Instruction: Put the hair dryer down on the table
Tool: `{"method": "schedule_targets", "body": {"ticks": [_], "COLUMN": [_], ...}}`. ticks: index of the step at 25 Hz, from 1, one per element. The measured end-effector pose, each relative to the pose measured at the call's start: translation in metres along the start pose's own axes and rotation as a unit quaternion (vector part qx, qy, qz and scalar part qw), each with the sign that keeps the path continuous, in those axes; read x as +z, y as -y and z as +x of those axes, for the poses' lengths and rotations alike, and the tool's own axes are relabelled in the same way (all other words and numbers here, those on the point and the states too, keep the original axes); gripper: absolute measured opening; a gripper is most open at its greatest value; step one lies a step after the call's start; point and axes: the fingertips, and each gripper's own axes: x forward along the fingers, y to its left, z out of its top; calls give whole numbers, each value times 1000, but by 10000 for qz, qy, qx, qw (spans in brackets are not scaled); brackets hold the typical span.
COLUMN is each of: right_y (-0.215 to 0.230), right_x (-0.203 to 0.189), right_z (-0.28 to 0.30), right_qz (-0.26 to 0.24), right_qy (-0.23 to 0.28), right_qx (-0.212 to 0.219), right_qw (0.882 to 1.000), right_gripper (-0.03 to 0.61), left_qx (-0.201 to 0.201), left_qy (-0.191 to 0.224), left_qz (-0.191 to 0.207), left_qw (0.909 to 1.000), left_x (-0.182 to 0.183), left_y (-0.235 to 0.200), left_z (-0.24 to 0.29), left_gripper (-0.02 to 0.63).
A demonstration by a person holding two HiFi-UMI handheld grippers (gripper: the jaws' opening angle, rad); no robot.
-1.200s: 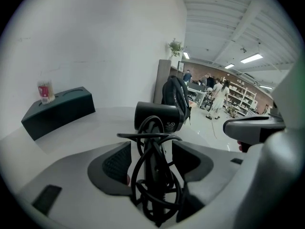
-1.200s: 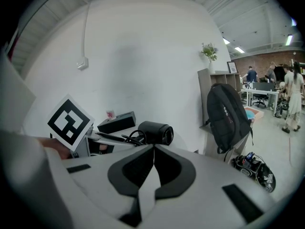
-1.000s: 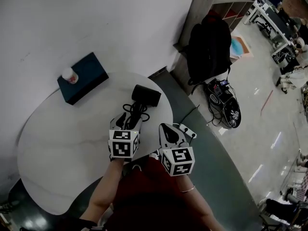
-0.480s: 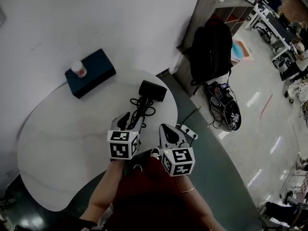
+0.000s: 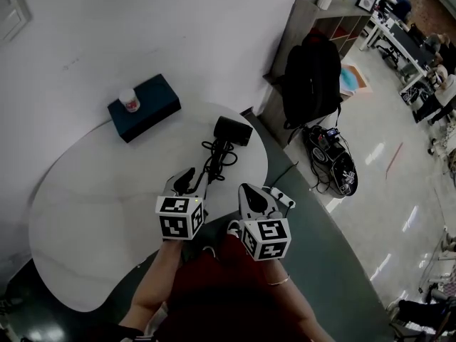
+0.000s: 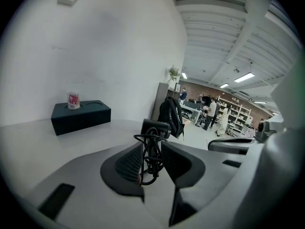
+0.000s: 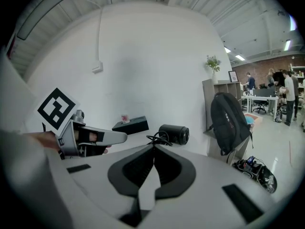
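The black hair dryer (image 5: 233, 130) lies on its side on the white table (image 5: 92, 205), near the far right edge, its coiled cord (image 5: 219, 157) trailing toward me. My left gripper (image 5: 189, 180) is just short of the cord and apart from it. Its jaws are closing with nothing between the pads. In the left gripper view, the hair dryer (image 6: 156, 128) and cord (image 6: 151, 162) show through the gap of the left gripper (image 6: 151, 151). My right gripper (image 5: 251, 194) hovers off the table's right edge, shut and empty. The right gripper view shows the hair dryer (image 7: 174, 134) beyond the right gripper (image 7: 153, 149).
A dark box (image 5: 146, 107) with a small red-and-white cup (image 5: 129, 100) on it stands at the table's far side against the wall. A black backpack (image 5: 312, 77) leans on a shelf unit to the right. More gear lies on the floor (image 5: 331, 155).
My left gripper has drawn back a little from the hair dryer's cord. The dryer stays lying on the table. The right gripper has barely moved.
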Motion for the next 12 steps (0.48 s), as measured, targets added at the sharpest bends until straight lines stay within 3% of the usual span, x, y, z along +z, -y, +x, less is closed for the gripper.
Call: {"method": "schedule_targets", "body": {"ticks": [12], "right_y": [-20], "right_x": [5], "right_z": [-32], "right_qz": [-36], "right_qy": [318], "right_qx": [-264], "right_qw": [9991], "right_gripper": [15], "left_qx": [-128], "left_qy": [306], "left_qz": [226], "left_qw": [9992], "left_x": [4], "left_y": [5], "left_z": [-45], "left_gripper": [67]}}
